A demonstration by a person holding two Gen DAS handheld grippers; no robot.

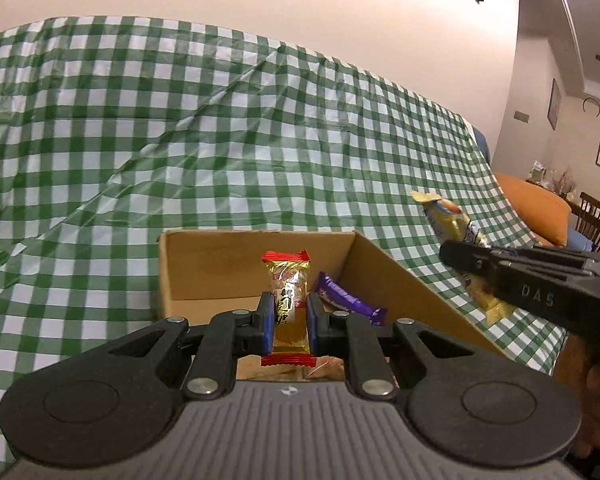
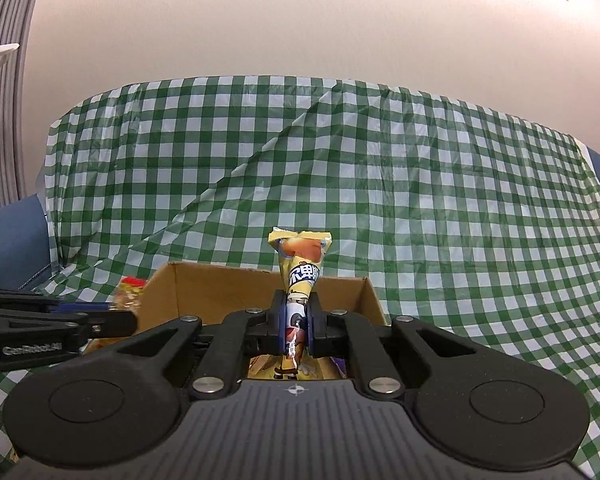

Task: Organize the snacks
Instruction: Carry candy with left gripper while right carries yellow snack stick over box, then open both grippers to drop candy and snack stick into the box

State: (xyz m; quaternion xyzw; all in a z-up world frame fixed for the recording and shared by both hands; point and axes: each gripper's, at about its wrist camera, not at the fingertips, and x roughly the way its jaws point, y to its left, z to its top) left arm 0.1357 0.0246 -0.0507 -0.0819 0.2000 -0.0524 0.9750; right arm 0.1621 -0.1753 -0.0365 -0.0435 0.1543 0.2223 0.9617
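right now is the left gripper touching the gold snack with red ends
Touching. In the left wrist view the left gripper has both blue pads pressed against the sides of the gold snack, with no gap showing.

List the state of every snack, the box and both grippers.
Left gripper: shut on gold candy packet.
Right gripper: shut on yellow snack packet.
Cardboard box: open.
Purple snack bar: lying loose in the box.

"DAS" is embossed on the right claw (image 1: 466, 258); "GenRobot.AI" is printed on the left claw (image 2: 134, 322).
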